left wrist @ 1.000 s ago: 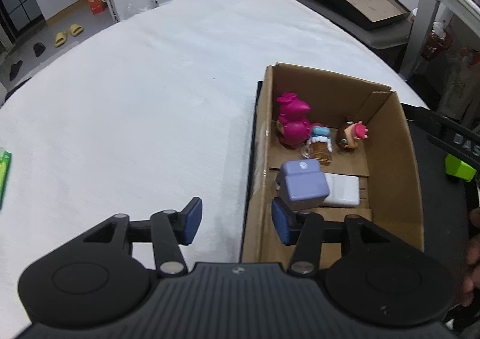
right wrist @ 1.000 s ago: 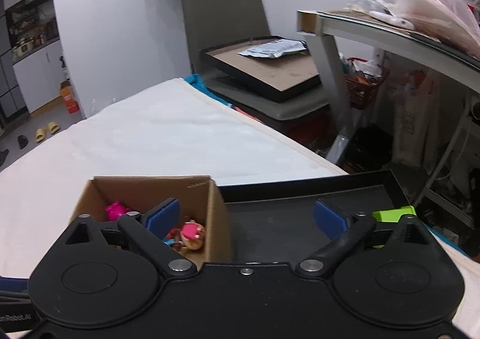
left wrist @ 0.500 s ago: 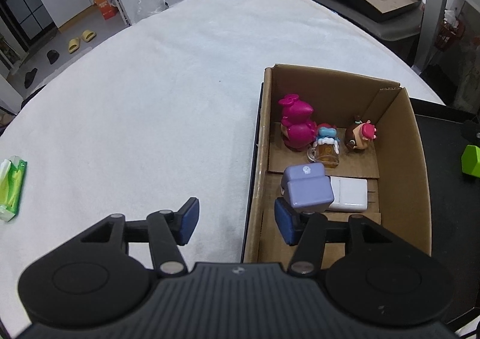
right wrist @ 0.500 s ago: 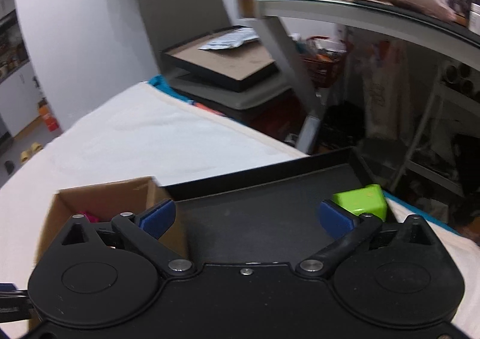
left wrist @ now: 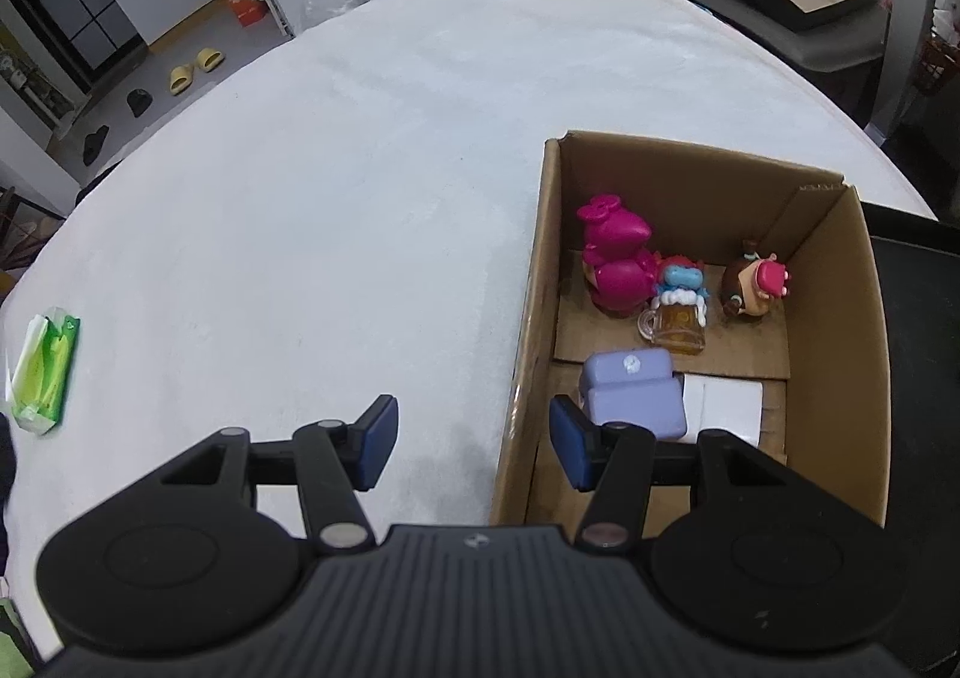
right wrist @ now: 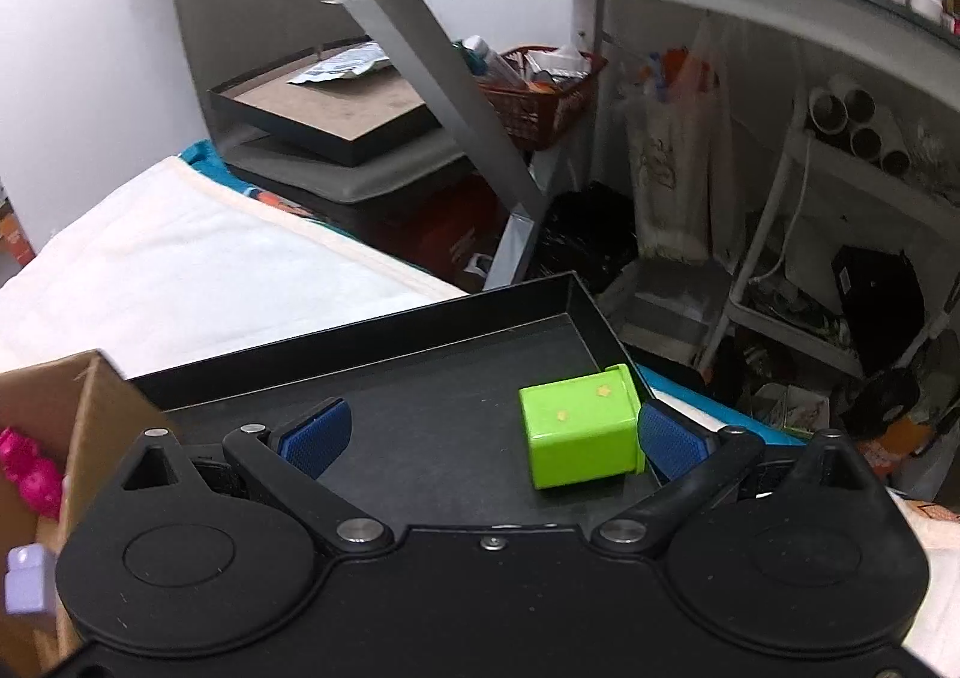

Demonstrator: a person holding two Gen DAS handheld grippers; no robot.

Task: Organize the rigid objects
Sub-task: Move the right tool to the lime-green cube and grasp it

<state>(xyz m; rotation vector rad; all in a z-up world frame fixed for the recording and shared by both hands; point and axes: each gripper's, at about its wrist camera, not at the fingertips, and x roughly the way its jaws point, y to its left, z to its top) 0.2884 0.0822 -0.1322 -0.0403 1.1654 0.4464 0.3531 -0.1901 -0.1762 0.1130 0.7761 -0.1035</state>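
Cardboard fills the right of our left wrist view: the box (left wrist: 840, 354) sits on the white cloth (left wrist: 336, 198), holding a pink figure (left wrist: 618, 264), a mug toy (left wrist: 675, 315) and a brown figure (left wrist: 753, 288) along its far side, with a lilac block (left wrist: 636, 399) and white card (left wrist: 726, 411) nearer, while our left gripper (left wrist: 474, 444) hovers spread and empty astride the box's left wall. From the right wrist we see the right gripper (right wrist: 492, 435) spread wide over the black tray (right wrist: 420, 396), a green cube (right wrist: 579, 429) lying in the tray's far right corner just beside the right finger; whether they touch we cannot tell.
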